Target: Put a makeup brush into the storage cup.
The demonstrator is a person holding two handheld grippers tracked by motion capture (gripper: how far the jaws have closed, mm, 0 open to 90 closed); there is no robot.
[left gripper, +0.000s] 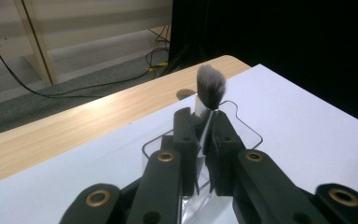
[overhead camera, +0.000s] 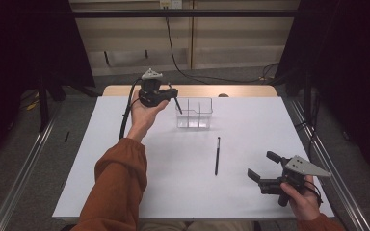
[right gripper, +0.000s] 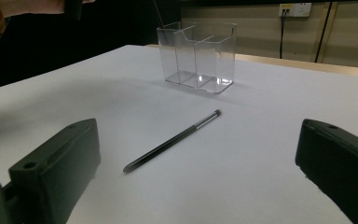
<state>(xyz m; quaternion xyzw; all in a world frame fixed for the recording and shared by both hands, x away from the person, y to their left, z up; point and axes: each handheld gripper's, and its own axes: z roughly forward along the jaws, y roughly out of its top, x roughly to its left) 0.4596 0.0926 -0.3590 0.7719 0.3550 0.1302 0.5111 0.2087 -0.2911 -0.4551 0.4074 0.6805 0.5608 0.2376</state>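
My left gripper [overhead camera: 170,93] hangs over the back left of the white table [overhead camera: 250,120], shut on a makeup brush [overhead camera: 177,104] that slants down toward the left end of a clear divided organizer [overhead camera: 194,113]. In the left gripper view the jaws of that gripper [left gripper: 203,116] pinch the brush below its grey bristles [left gripper: 210,86], with the organizer's rim [left gripper: 247,130] beneath. A thin black brush [overhead camera: 217,155] lies on the table nearer the person. My right gripper [overhead camera: 262,165] rests open at the front right; in its own view the right gripper [right gripper: 200,154] faces the thin brush [right gripper: 168,145] and the organizer [right gripper: 198,56].
A strip of bare wood [overhead camera: 241,90] runs along the table's far edge. Cables [overhead camera: 173,53] trail over the floor behind it. Metal rails [overhead camera: 327,159] flank the table on both sides.
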